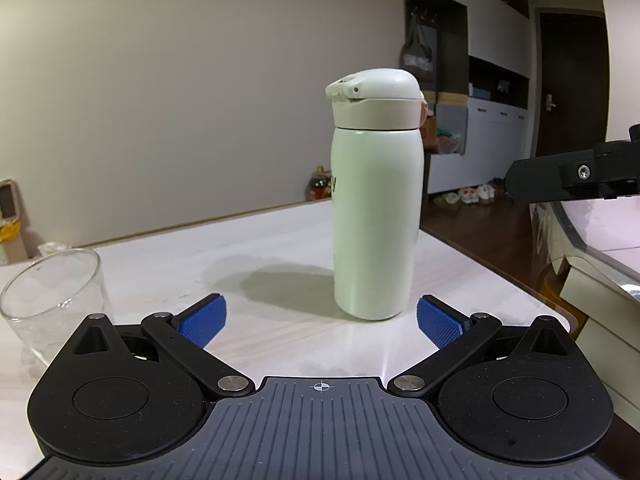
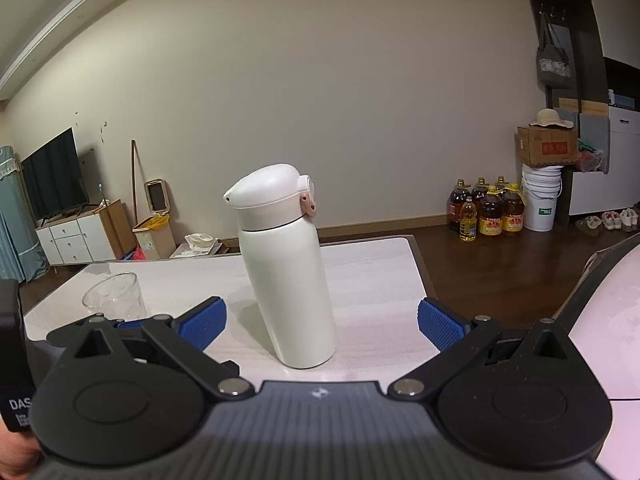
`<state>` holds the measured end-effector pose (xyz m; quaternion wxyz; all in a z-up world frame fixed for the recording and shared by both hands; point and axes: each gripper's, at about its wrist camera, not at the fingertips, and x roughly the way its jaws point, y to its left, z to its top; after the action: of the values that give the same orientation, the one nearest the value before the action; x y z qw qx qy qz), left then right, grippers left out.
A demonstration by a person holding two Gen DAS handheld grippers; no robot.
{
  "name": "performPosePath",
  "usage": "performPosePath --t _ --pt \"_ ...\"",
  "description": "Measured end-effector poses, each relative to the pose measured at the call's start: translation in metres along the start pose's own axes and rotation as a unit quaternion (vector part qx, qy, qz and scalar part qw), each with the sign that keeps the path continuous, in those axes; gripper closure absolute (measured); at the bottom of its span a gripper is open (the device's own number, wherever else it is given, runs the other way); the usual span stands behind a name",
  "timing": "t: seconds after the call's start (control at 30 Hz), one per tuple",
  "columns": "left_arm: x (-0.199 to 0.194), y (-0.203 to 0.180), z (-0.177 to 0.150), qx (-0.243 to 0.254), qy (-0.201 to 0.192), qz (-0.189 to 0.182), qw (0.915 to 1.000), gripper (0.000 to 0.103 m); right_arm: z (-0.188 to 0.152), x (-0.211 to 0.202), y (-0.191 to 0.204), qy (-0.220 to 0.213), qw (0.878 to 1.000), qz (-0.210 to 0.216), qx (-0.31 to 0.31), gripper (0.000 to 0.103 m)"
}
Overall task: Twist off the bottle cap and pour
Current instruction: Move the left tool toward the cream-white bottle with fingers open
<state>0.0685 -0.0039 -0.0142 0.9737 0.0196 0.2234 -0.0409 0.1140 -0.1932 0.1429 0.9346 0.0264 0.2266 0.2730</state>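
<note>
A pale green insulated bottle (image 1: 376,220) stands upright on the white table (image 1: 248,240), right of centre in the left wrist view, its cream flip-top cap (image 1: 376,98) screwed on. The left gripper (image 1: 320,320) sits low in the frame, released, its blue pads (image 1: 204,320) spread wide with the bottle ahead of the gap and touching neither. An empty clear glass (image 1: 52,300) stands at the lower left, just beside the left finger. The black tip of the other gripper enters at the right edge.

In the right wrist view the bottle (image 2: 290,280) stands at the centre, leaning in the fisheye, and the right gripper (image 2: 322,322) is also released, pads apart and clear of it. The glass (image 2: 114,296) shows at the left, and cooking oil bottles (image 2: 486,212) stand on the floor at the right
</note>
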Motion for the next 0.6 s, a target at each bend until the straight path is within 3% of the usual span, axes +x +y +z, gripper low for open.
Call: performPosePath --t 0.6 --pt "0.004 -0.002 0.009 0.005 -0.01 -0.007 0.9999 0.0 0.018 0.003 0.009 -0.018 1.0 0.01 -0.015 0.0"
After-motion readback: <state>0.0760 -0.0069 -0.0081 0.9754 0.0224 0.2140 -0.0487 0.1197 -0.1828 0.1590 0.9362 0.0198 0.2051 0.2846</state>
